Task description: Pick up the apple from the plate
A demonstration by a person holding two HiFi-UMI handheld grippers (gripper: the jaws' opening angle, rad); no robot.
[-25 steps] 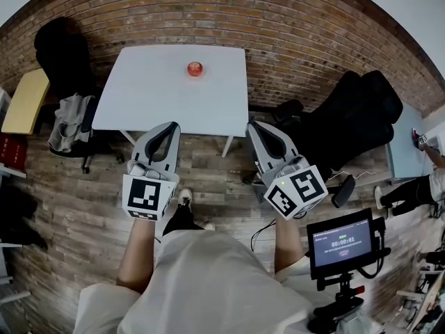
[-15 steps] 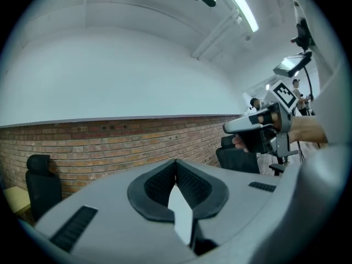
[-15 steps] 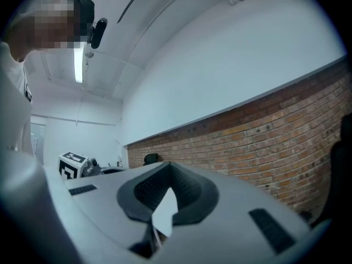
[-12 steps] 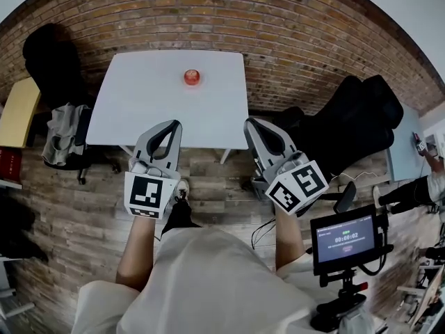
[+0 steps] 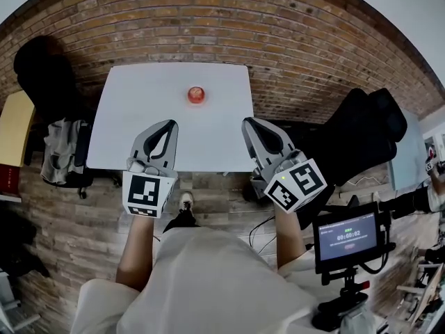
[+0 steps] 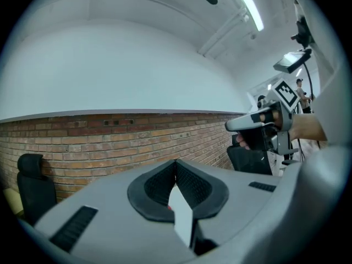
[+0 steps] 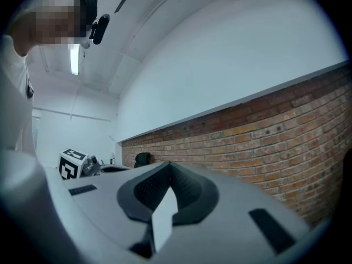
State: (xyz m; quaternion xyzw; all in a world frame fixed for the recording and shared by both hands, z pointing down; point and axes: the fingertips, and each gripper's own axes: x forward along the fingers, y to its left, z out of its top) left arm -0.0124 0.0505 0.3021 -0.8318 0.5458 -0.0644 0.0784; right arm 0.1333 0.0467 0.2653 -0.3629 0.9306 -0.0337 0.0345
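I'm holding my left fingers and right fingers clenched, empty — shut like this, I'm risking knocking the apple away.

The left hand-held gripper and right hand-held gripper look like matt grey plastic. Their inner pads are black with a fine ribbed grain. Ahead of them the counter is smooth, matt white, and the apple on it shines glossy red. Beyond stands a rough brick wall. Below them the floor is worn wood planks.
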